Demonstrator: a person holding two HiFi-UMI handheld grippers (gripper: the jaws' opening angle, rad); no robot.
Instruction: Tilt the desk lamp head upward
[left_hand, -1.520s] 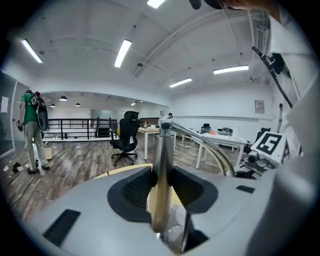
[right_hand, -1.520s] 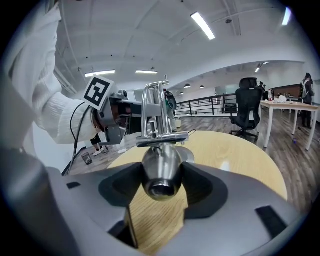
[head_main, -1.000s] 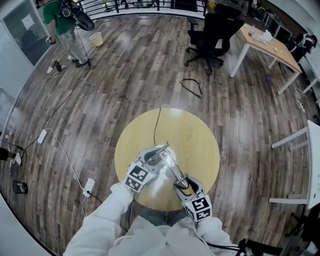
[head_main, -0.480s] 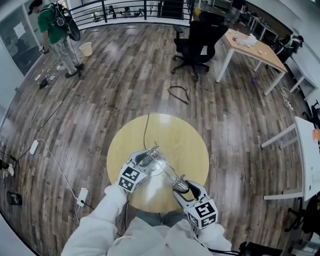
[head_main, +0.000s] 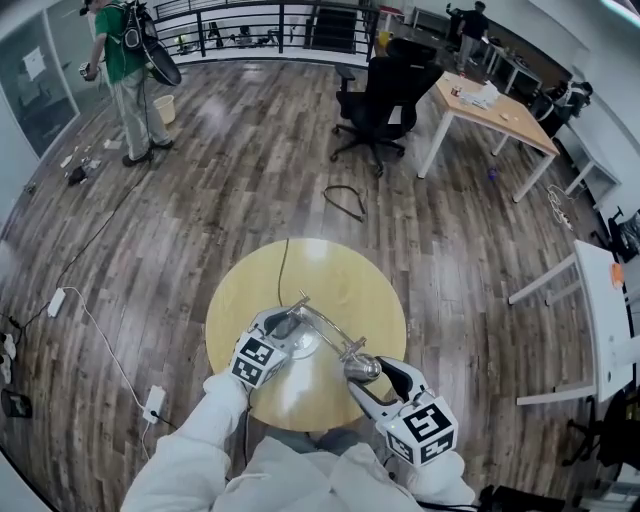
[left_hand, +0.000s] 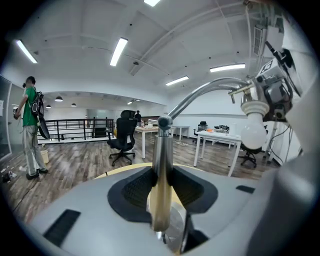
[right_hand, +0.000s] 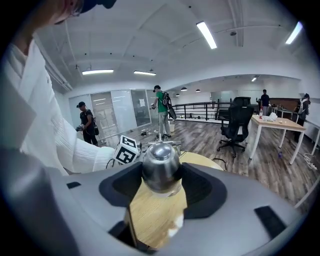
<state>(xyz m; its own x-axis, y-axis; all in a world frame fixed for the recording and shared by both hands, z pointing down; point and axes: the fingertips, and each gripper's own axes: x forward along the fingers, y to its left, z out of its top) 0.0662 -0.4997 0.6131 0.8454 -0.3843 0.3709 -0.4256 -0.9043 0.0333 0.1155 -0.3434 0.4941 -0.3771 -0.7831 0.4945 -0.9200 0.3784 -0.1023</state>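
**A:** Grey metal sits in both our tools. Our left gripper (left_hand: 161, 182) is clamped on the upright post (left_hand: 162, 145) of the desk lamp, and its dark pads press on the post from both sides.

**B:** And the other tool?

**A:** Our right gripper (right_hand: 161, 181) is closed around the lamp head (right_hand: 160, 167), a rounded steel shell. The pads touch it on the left and on the right.

**B:** Where do we see the head compared with the post?

**A:** In the left gripper view a curved arm (left_hand: 200, 95) rises from the joint on top of the post. The head is at the arm's end, higher than that joint, and the white bulb (left_hand: 254, 132) looks downward. From the head view the head is above the near part of the table, just in front of our right sleeve.

**B:** What is under the lamp?

**A:** A round wooden table (head_main: 345, 285). A thin black cable (head_main: 283, 265) runs from the lamp over the top to the far edge.

**B:** And further out?

**A:** We see a dark plank floor (head_main: 230, 150). Beyond the table are a black office chair (head_main: 385, 95) and a long desk (head_main: 490, 105). A person in a green shirt (head_main: 122, 55) stands far to the left, near a railing.
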